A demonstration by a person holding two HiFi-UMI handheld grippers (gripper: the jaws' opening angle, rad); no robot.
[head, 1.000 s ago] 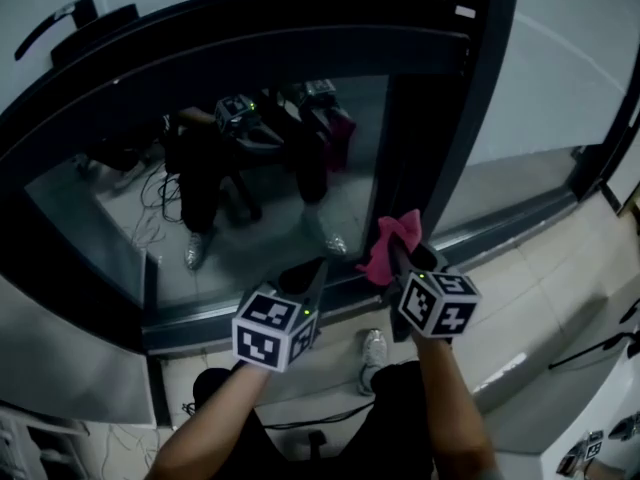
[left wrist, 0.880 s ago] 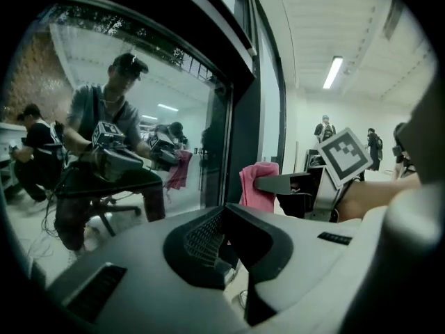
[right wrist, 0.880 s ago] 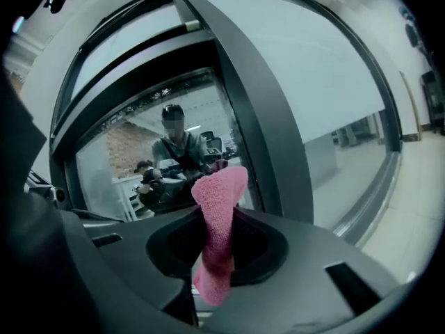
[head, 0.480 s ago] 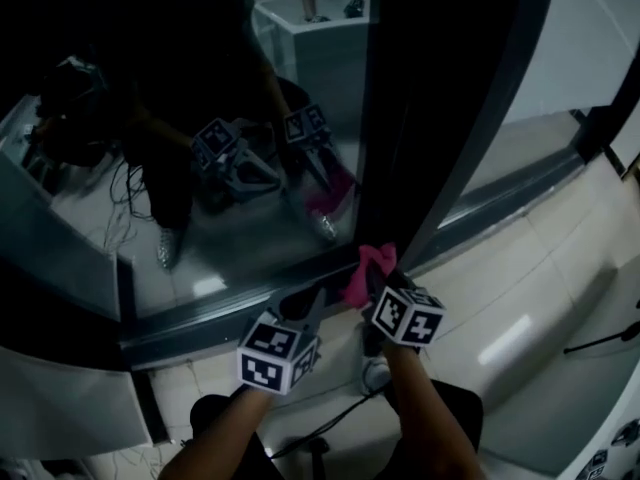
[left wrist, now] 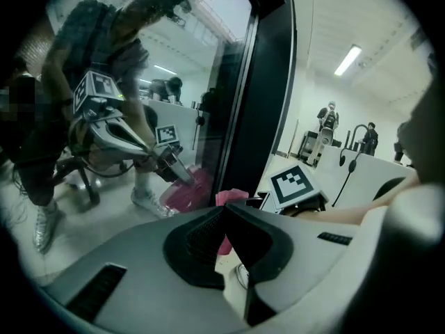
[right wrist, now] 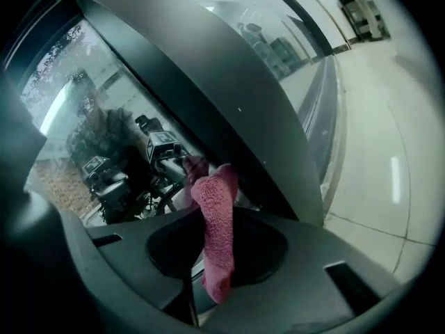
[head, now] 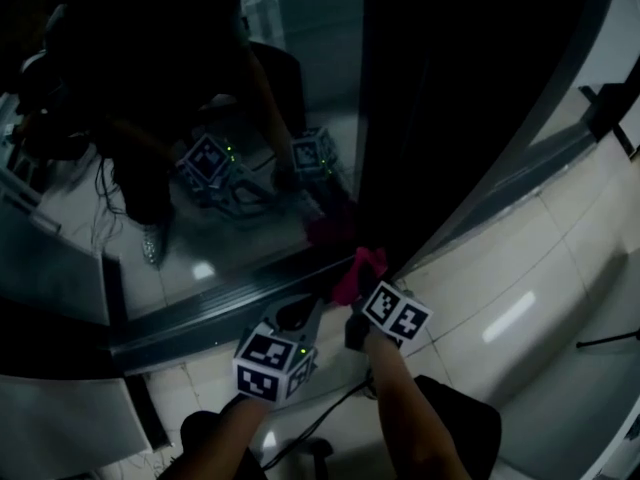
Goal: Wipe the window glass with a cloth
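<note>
Holds a pink cloth (head: 358, 270) in the right gripper (head: 352, 290), low in the centre of the head view, jaws closed on the cloth's lower part with the rest standing up past the tips. Has that free end at the bottom right corner of the window glass (head: 230, 178), just beside the dark frame post (head: 410, 118) (contact with the pane hard to confirm, though in the right gripper view the cloth's reflection sits right against the cloth itself). Carries the left gripper (head: 312, 310) just to the left of the right one, a little lower in the frame, jaws pressed together with nothing between them and tips pointing toward the bottom rail (head: 200, 318) of the window. Shows pink in the left gripper view only beyond those closed tips, not between them. Mirrors both marker cubes and the bent figure of the person in the dark pane, upper left of centre. Stands on pale floor tiles (head: 520, 318), which fill the right and lower right of the head view
</note>
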